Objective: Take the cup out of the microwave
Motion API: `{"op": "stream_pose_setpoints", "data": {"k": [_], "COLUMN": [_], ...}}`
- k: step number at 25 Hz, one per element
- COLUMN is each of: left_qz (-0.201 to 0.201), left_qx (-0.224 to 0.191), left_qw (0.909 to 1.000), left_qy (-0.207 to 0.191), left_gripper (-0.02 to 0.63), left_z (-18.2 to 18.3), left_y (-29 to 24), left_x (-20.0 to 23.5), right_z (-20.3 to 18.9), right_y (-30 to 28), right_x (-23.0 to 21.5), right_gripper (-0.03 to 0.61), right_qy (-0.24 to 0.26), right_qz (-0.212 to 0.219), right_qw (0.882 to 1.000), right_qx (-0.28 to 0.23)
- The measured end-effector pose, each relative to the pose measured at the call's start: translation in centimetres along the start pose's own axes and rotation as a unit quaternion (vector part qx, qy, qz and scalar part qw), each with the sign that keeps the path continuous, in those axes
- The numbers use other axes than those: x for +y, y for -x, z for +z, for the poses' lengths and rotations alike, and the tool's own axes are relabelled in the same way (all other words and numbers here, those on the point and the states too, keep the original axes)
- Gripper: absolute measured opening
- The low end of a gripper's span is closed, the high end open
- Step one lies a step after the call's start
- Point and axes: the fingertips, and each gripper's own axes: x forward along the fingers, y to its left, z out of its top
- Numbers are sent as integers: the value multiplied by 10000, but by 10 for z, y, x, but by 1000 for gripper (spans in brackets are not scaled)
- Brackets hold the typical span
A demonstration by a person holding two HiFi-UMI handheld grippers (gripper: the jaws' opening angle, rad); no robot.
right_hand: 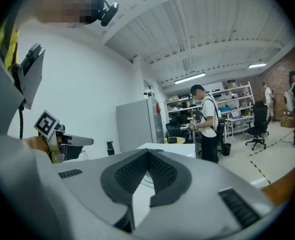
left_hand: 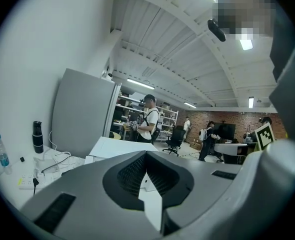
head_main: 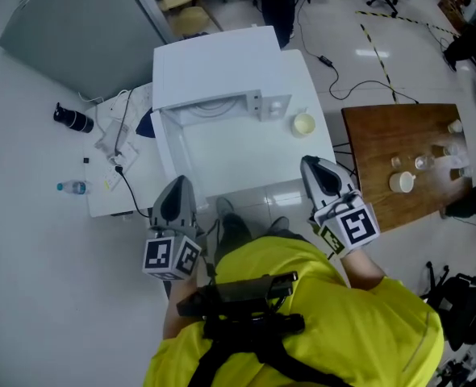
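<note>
You are holding the left gripper [head_main: 180,184] and right gripper [head_main: 311,164] near your body, both with jaws pressed together on nothing. The cup [head_main: 304,124] is sitting on the white table [head_main: 222,164] beside the microwave [head_main: 214,63] (already out), so little seems left.

A tangle of cables [head_main: 119,139] and papers covers the left end of the white table [head_main: 246,172]. Past that left edge stand a black flask [head_main: 73,118] and a small water bottle [head_main: 74,187]. A grey cabinet [head_main: 81,22] stands behind them. To the right is a wooden table [head_main: 375,139] with a white mug [head_main: 402,182] near its middle and glasses [head_main: 422,163] towards its right edge. A black cord [head_main: 359,83] trails over the floor beyond it. A person [left_hand: 148,120] in a white shirt stands by shelves in the background.
</note>
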Motion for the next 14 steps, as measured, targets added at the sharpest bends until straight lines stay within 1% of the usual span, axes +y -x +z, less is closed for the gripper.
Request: {"op": "stream_pose_setpoints", "data": {"k": [4, 7, 14], "left_qz": [-51, -99, -133], "left_qx": [78, 80, 98], "left_qw": [9999, 9999, 9997], "left_qy": [-49, -101, -157], "left_gripper": [-3, -3, -3], "left_z": [-10, -15, -24], "left_y": [1, 1, 1], "left_x": [-13, -24, -48], "right_z": [-8, -14, -22], "right_y": [12, 22, 42], "right_x": [-5, -7, -15], "right_gripper": [3, 3, 3], "right_qy": [-93, -15, -36], "right_qz": [3, -33, 9], "right_qw": [9999, 10000, 9999], "right_qx": [51, 84, 121]}}
